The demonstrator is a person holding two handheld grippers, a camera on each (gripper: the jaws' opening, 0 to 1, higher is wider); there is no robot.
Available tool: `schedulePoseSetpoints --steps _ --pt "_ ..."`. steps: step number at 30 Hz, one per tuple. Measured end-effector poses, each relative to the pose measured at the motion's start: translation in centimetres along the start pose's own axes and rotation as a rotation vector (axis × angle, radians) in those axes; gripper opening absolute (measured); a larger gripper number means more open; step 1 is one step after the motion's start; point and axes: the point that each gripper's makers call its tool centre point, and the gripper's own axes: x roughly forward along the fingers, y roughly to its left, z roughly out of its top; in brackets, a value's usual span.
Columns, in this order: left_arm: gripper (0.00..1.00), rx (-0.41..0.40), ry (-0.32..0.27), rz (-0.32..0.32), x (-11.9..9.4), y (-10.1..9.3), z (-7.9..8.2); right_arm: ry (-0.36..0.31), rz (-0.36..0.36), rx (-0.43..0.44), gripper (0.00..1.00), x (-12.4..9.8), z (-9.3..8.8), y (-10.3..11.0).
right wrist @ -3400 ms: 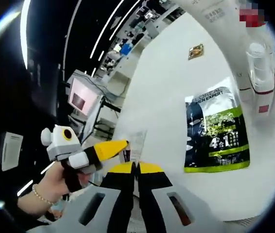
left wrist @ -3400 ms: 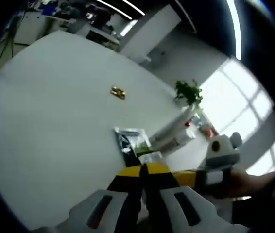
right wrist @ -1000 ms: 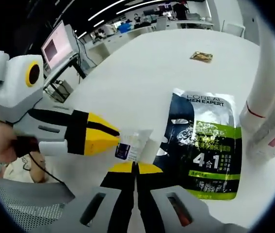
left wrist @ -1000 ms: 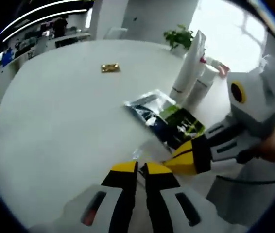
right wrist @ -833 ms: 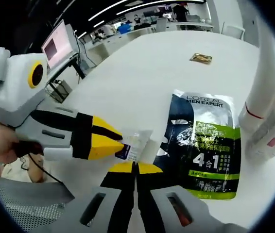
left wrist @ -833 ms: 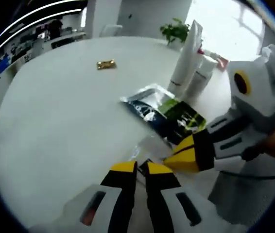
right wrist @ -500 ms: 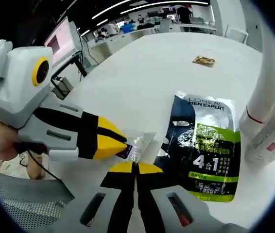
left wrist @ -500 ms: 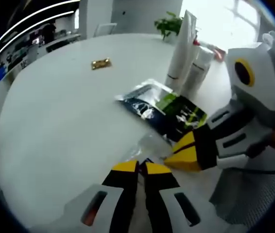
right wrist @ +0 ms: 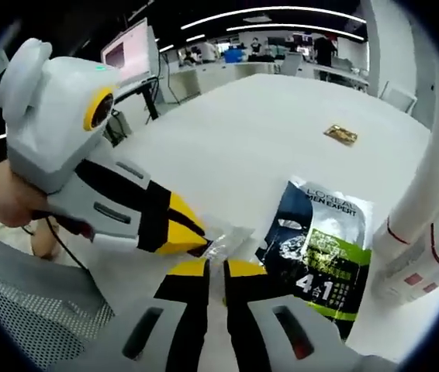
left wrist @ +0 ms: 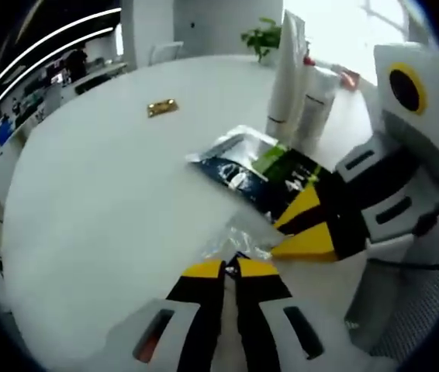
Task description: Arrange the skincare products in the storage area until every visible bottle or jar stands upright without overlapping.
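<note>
L gripper (left wrist: pixel 230 266) jaws pinch clear sachet (left wrist: pixel 235 239) on white table (left wrist: pixel 88 194). R gripper (right wrist: pixel 216 267) jaws slightly parted, just beside sachet. Face-mask pack (right wrist: pixel 320 263) flat nearby; white tubes (left wrist: pixel 301 85) upright behind.

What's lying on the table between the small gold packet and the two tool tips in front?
In the left gripper view, bare white table runs from the small gold packet to the clear crinkled sachet at both tools' tips; the dark green-and-black pouch lies beside that stretch.

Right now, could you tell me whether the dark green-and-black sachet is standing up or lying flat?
Lying flat. The sachet rests face up on the white table, its printed front fully readable, beside the upright white tube.
</note>
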Motion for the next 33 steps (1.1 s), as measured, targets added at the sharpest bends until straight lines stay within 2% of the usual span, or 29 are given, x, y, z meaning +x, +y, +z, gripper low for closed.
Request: schedulePoseSetpoints --steps 10,18,33 --pt "0.06 -0.003 -0.003 0.004 0.1 0.1 -0.2 -0.016 -0.014 -0.054 0.13 -0.7 0.6 -0.5" --pt "0.06 -0.002 -0.002 0.000 0.1 0.1 -0.2 0.036 0.018 -0.087 0.13 0.2 -0.8 0.2" --pt "0.06 0.008 0.011 -0.021 0.2 0.1 0.0 0.049 0.040 -0.079 0.13 0.3 -0.9 0.8"
